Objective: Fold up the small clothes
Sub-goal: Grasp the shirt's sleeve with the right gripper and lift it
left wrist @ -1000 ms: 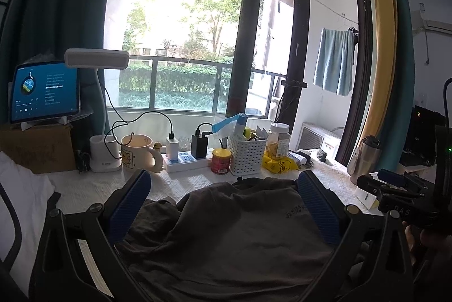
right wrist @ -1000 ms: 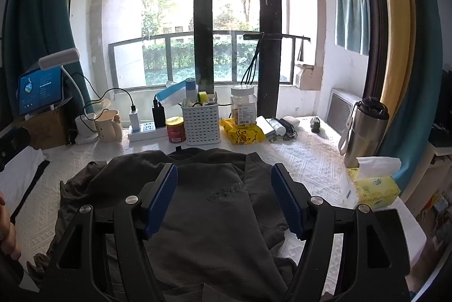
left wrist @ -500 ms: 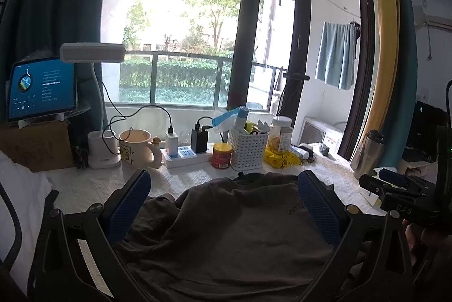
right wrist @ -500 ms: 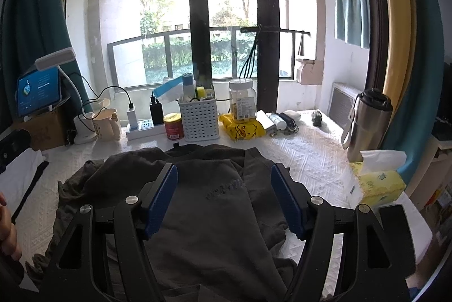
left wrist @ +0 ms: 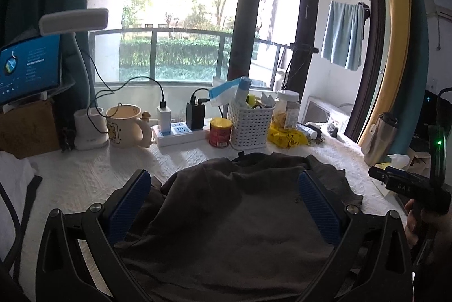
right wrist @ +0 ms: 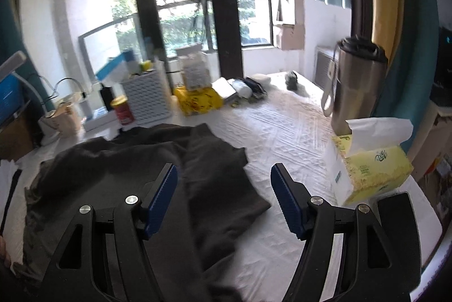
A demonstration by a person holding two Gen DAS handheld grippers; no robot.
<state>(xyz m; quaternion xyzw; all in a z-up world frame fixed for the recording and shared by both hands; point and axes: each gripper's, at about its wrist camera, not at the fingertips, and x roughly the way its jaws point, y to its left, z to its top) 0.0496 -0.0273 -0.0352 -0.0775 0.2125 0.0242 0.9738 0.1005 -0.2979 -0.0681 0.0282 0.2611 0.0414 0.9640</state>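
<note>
Garment: a dark grey shirt (left wrist: 226,223) is lying rumpled on the white textured table cover (right wrist: 285,132), its right side ending in a folded flap near the table's middle.
Left gripper (left wrist: 224,189): it is hovering over the shirt with its blue-padded fingers (left wrist: 130,203) spread wide, gripping nothing.
Right gripper (right wrist: 223,189): its jaws are standing wide apart too, straddling the shirt's right edge, one pad over cloth and the other over bare cover; whether it is touching the fabric is hard to say through the motion blur.
Right of shirt: a yellow tissue box (right wrist: 373,169) is sitting beside a steel tumbler (right wrist: 356,81).
Behind shirt: a white basket (left wrist: 250,121), red tin (left wrist: 219,136) and mug (left wrist: 124,125) are lining the window side.
</note>
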